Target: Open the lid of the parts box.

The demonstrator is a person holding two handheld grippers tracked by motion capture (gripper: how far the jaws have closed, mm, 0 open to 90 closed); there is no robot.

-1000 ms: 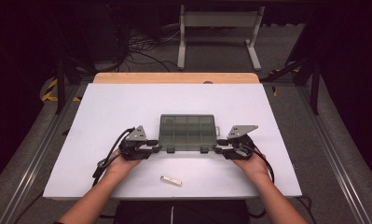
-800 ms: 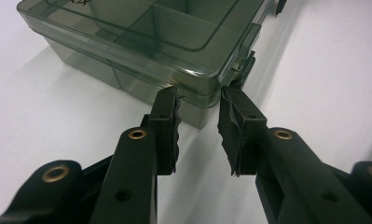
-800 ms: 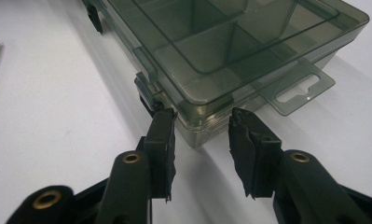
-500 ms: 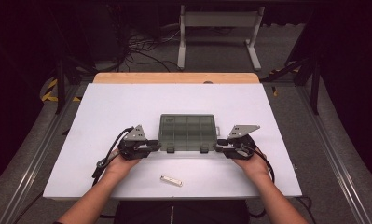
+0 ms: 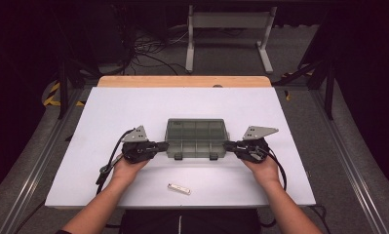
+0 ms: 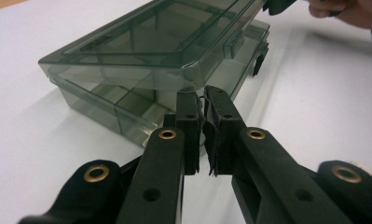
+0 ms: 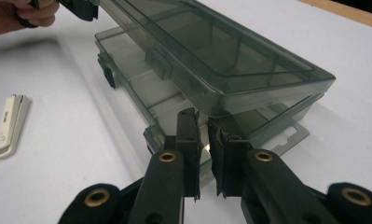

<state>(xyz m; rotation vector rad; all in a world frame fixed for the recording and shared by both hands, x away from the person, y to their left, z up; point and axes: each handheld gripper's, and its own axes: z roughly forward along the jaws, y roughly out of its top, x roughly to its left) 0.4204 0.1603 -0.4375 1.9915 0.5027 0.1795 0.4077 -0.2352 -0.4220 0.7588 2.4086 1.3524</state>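
Observation:
A smoky translucent compartment box (image 5: 197,136) lies in the middle of the white table. Its lid (image 6: 160,32) (image 7: 221,51) stands slightly ajar above the base. My left gripper (image 5: 164,145) (image 6: 201,100) is at the box's left end and my right gripper (image 5: 227,145) (image 7: 201,119) at its right end. The jaws of both have just been closing. Each pair now stands almost together, pinched on the lid's end rim near a front corner.
A small white stick-shaped object (image 5: 179,188) (image 7: 9,123) lies on the table (image 5: 109,122) in front of the box, between my forearms. A wooden strip (image 5: 182,81) marks the table's far edge. Cables and a metal stand are on the dark floor beyond.
Both hands and the box stay where they were; no shift shows in the high view.

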